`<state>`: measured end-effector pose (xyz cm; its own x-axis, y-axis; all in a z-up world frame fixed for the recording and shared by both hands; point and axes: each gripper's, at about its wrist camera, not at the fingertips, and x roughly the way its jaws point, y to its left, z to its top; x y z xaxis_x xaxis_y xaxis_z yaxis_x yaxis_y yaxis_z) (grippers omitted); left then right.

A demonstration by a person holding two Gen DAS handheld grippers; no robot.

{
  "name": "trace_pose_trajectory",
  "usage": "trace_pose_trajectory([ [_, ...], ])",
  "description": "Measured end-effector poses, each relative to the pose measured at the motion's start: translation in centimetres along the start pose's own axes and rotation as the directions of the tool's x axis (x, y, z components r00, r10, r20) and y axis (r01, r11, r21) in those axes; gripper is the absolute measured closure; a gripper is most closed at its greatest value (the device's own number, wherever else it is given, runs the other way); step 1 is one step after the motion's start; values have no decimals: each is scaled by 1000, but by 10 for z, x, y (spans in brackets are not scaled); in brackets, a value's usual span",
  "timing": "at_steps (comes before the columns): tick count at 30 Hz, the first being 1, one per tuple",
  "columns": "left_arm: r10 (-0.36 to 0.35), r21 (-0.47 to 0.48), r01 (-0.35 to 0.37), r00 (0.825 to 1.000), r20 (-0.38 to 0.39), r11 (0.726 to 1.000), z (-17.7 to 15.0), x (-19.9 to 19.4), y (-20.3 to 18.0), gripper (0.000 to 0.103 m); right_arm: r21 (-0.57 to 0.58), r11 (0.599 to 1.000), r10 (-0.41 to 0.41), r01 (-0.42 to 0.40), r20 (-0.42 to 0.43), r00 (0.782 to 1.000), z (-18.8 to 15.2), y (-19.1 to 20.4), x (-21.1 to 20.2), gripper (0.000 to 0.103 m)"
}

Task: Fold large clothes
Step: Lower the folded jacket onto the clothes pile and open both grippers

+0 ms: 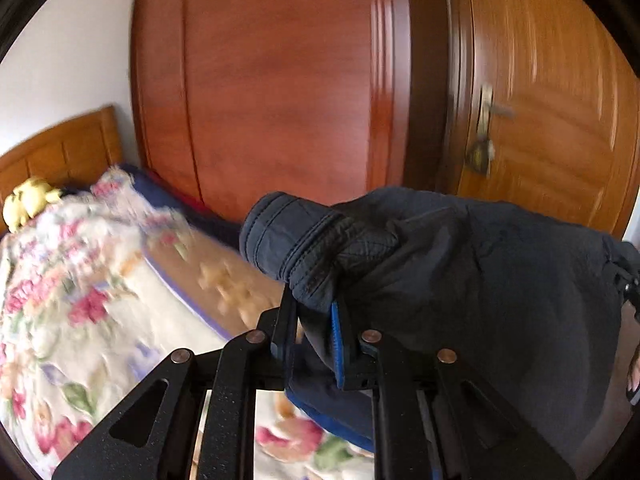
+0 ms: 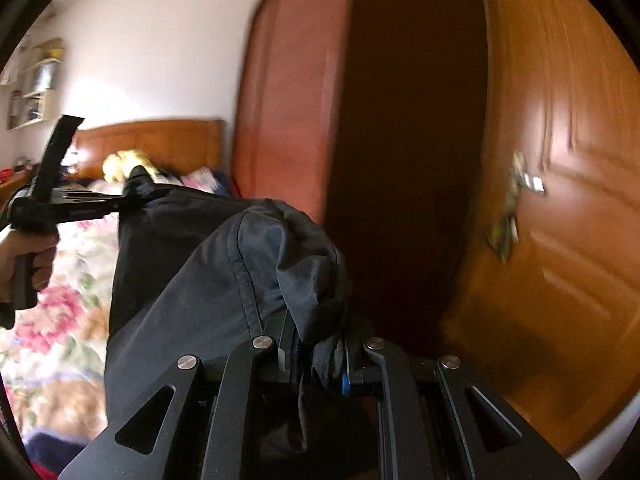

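Left wrist view: left tool (image 1: 316,336) pinches a cuff of the dark jacket (image 1: 460,264), centre frame, above the flowered bed (image 1: 80,300). Right tool (image 2: 316,356) clamps another bunched edge. Thin grips may slip, dropping the jacket crumpled.

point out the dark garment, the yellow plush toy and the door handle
dark garment (image 1: 480,264), left wrist view, on its broad hanging panel
yellow plush toy (image 1: 28,200), left wrist view, on its body by the headboard
door handle (image 1: 486,112), left wrist view, on its metal plate
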<state>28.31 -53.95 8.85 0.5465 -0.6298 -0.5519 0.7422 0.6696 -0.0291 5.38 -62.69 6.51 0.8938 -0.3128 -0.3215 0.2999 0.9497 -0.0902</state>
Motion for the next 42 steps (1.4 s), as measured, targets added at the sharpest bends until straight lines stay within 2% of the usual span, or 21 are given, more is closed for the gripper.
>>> trace_pose_trajectory([
  [2, 17, 28, -15, 998, -66, 999, -17, 21, -8, 86, 22, 1000, -9, 10, -79, 997, -23, -10, 17, 88],
  [3, 36, 53, -32, 997, -71, 998, -26, 24, -10, 86, 24, 999, -18, 21, -105, 994, -32, -12, 24, 88],
  [5, 14, 82, -8, 998, -69, 997, -36, 22, -13, 84, 30, 998, -42, 46, -128, 991, -46, -14, 33, 86],
  [7, 4, 113, 6, 997, -81, 994, -45, 16, -13, 77, 56, 997, -48, 56, -134, 990, -54, -15, 37, 83],
  [11, -2, 127, 9, 998, -58, 992, -55, -7, -7, 69, 88, 992, -77, 89, -141, 987, -48, -11, 41, 71],
  [13, -16, 106, 21, 999, -50, 994, -58, -18, -3, 66, 98, 990, -87, 102, -140, 986, -43, -11, 34, 56],
  [17, -36, 71, 39, 999, -35, 997, -74, -44, 8, 65, 99, 987, -112, 124, -118, 987, -35, 7, 40, 37],
  [23, -32, 45, 32, 999, -4, 998, -100, -89, 28, 63, 57, 990, -120, 126, -87, 989, -30, 34, 7, 33],
  [29, 4, 41, -5, 999, 32, 999, -125, -139, 46, 62, 62, 996, -54, 59, -70, 996, -33, 74, -28, 26],
  [32, 23, 18, -23, 999, 44, 1000, -141, -166, 57, 57, 68, 998, -10, 15, -66, 998, -36, 96, -42, 21],
  [39, 60, -40, -58, 997, 51, 998, -185, -212, 78, 33, 45, 996, 79, -76, -73, 994, -48, 151, -61, 16],
  [42, 67, -78, -63, 997, 41, 995, -202, -224, 87, 31, 32, 993, 119, -117, -78, 990, -54, 174, -68, 15],
])
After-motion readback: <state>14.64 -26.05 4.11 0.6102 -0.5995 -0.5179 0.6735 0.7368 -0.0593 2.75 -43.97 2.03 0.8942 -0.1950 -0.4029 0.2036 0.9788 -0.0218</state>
